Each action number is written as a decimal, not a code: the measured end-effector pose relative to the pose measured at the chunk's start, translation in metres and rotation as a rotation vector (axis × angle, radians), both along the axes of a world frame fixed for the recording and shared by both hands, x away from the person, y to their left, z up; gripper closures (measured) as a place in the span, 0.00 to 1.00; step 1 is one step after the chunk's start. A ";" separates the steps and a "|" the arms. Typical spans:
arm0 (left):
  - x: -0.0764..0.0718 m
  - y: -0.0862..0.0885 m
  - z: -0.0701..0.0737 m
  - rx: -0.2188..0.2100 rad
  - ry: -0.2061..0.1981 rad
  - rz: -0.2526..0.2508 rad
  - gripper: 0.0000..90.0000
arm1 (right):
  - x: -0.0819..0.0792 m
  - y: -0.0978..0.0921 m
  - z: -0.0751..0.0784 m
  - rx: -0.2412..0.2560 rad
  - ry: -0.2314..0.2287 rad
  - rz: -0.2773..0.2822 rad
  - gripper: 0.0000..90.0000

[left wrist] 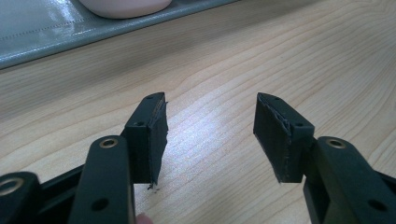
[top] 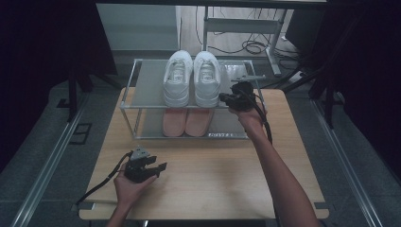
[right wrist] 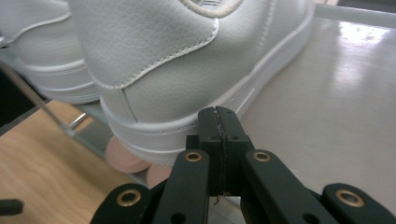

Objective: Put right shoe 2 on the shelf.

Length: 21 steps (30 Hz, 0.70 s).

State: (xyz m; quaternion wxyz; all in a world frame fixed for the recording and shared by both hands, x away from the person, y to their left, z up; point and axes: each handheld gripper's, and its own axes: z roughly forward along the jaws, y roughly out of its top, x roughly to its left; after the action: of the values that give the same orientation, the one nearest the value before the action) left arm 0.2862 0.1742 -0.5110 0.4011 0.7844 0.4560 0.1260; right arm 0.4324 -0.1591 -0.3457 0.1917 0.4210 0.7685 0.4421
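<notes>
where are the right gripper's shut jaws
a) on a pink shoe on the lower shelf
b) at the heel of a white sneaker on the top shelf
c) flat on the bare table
b: the right gripper, jaws pressed together, sits by the heel of the white sneaker on the rack's top shelf.

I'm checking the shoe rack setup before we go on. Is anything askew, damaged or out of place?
Nothing stands out. The white sneakers sit side by side on the rack's top shelf, the pink pair below. The right gripper is shut at the right sneaker's heel; the left gripper is open over the table.
</notes>
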 end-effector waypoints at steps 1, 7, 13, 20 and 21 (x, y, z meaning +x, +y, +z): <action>0.000 0.000 0.000 0.000 0.000 0.000 0.50 | -0.001 0.002 0.000 0.001 -0.001 0.002 0.99; 0.000 0.000 0.000 -0.001 0.001 0.000 0.50 | -0.004 0.011 -0.001 0.015 -0.002 0.022 1.00; 0.000 -0.001 -0.001 -0.003 0.004 0.000 0.50 | -0.005 0.013 -0.002 0.026 -0.005 0.022 1.00; 0.000 -0.001 0.000 -0.004 0.003 -0.002 0.50 | -0.006 0.011 -0.004 0.027 -0.013 0.025 0.99; 0.000 0.000 0.000 -0.002 -0.001 -0.002 0.50 | -0.006 0.010 -0.004 0.029 -0.016 0.025 0.99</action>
State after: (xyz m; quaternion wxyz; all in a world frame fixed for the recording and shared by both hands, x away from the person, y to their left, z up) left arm 0.2861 0.1741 -0.5110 0.4021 0.7843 0.4554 0.1256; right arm 0.4260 -0.1488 -0.3502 0.1861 0.4107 0.7656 0.4588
